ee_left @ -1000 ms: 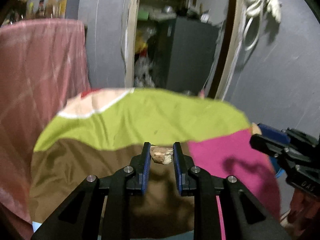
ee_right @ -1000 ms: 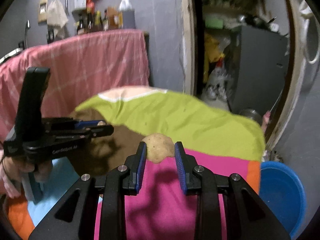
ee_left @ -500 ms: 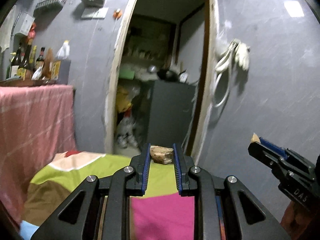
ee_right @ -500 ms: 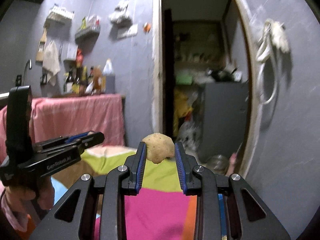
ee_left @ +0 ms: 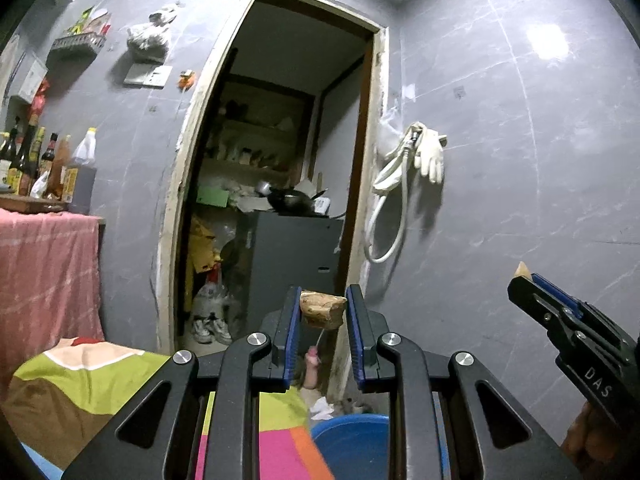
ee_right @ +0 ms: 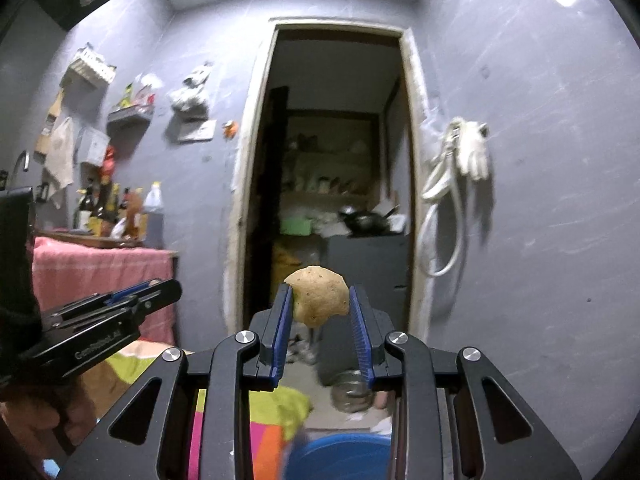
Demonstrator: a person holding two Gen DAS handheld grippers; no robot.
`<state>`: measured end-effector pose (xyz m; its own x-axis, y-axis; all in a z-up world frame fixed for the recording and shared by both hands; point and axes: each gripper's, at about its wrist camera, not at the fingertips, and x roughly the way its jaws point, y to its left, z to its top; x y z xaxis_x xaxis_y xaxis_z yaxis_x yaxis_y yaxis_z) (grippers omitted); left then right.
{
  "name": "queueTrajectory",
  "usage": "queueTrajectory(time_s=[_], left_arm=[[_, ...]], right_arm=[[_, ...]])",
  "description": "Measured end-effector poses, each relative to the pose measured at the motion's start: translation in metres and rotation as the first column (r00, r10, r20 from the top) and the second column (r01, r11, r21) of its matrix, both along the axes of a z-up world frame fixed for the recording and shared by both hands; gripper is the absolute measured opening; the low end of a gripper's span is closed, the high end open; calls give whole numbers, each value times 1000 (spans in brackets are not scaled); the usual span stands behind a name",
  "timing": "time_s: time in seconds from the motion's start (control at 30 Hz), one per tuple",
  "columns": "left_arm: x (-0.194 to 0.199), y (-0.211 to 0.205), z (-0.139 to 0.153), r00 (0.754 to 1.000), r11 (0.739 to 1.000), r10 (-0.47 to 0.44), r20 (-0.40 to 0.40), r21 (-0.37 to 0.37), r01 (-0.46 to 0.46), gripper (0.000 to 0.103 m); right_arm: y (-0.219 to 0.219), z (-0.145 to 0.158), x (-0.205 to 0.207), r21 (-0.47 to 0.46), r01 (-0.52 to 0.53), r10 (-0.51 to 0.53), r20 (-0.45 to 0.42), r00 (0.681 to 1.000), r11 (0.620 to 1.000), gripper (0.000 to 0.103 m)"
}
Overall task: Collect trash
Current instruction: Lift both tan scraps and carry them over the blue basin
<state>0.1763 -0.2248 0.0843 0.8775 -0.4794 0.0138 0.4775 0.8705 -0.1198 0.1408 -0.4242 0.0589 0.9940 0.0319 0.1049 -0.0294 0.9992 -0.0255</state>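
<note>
My left gripper (ee_left: 322, 312) is shut on a small brown scrap of trash (ee_left: 323, 310), held up in the air facing the doorway. My right gripper (ee_right: 320, 304) is shut on a round tan potato peel (ee_right: 318, 295), also raised. The right gripper shows at the right edge of the left wrist view (ee_left: 560, 320); the left gripper shows at the left of the right wrist view (ee_right: 108, 316). A blue basin (ee_left: 356, 450) sits low below both grippers, and it also shows in the right wrist view (ee_right: 340, 456).
A table with a multicoloured cloth (ee_left: 80, 388) lies low left. A pink-draped counter (ee_left: 44, 272) with bottles (ee_left: 28, 164) stands at left. A dark doorway (ee_left: 276, 200) with a grey cabinet (ee_left: 292, 264) is ahead. Hose and glove (ee_left: 416, 164) hang on the grey wall.
Both grippers have lifted and tilted up from the cloth table, each still holding its scrap. The blue basin has come into view below them.
</note>
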Motion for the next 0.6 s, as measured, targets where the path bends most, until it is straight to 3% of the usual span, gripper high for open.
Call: queueTrajectory(time_s=[0.23, 0.6], left_arm=[[3, -38, -5, 1000, 999, -28, 8, 20, 27, 18], [35, -90, -48, 993, 995, -46, -109, 80, 55, 18]], right_arm=[[-31, -14, -3, 2, 58, -58, 10, 998, 998, 26], [-64, -61, 19, 33, 81, -77, -103, 992, 996, 26]])
